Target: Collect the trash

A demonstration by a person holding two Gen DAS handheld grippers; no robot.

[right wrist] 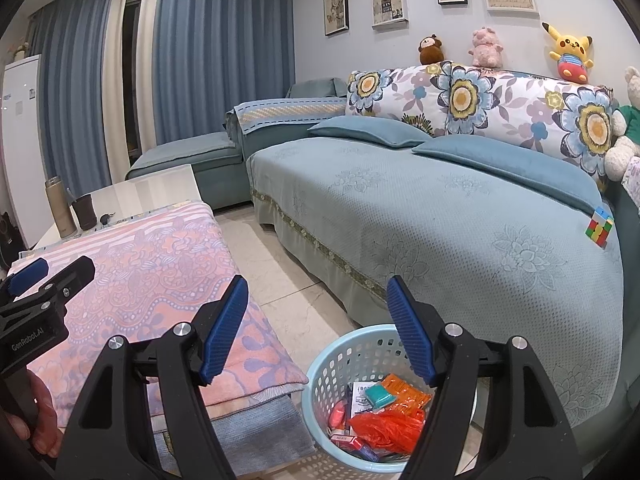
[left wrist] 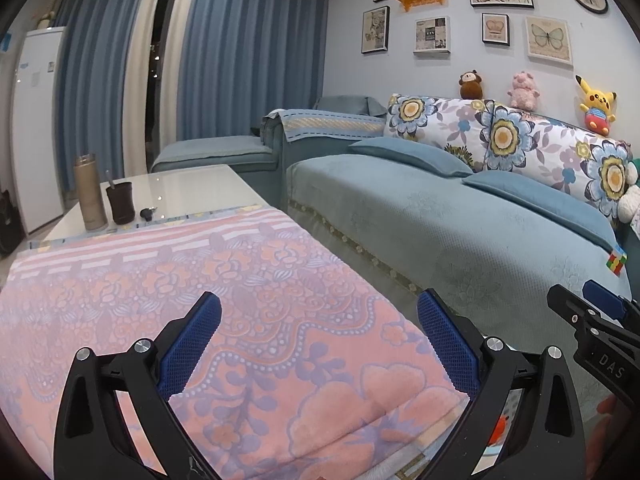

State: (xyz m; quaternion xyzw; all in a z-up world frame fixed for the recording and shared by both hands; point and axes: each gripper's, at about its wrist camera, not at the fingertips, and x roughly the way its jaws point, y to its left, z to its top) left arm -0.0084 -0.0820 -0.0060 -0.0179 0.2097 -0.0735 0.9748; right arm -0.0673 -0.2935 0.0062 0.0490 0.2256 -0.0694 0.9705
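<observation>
The sofa (right wrist: pixel 460 216) takes up most of the room, draped in a pale blue cover with floral cushions along its back and three soft toys perched on top, a colour cube (right wrist: pixel 599 227) lying near its right end; blue curtains (right wrist: pixel 208 52) hang behind it.

Next in size is the low table (left wrist: pixel 188 188), its near half spread with a pink patterned towel (left wrist: pixel 224 304) that reaches the near edge, its far half bare glass; a tall flask (left wrist: pixel 90 192), a dark cup (left wrist: pixel 120 202) and a small dark object I take for keys stand together at the far left edge, plainly not rubbish. The towel itself carries nothing I can see, so the table seems already picked over.

On the tiled floor, just beside the table's near right corner and in front of the sofa, sits the light blue basket (right wrist: pixel 340 364); the trash (right wrist: pixel 380 412) is inside it, an orange bag, wrappers and small packets heaped together. I judge the collecting close to finished.

The left gripper (left wrist: pixel 320 344) hangs over the towel with its blue pads spread wide and nothing between them; the right gripper (right wrist: pixel 320 328) hovers above the basket, likewise spread and empty, as one would hold it over a drop.
</observation>
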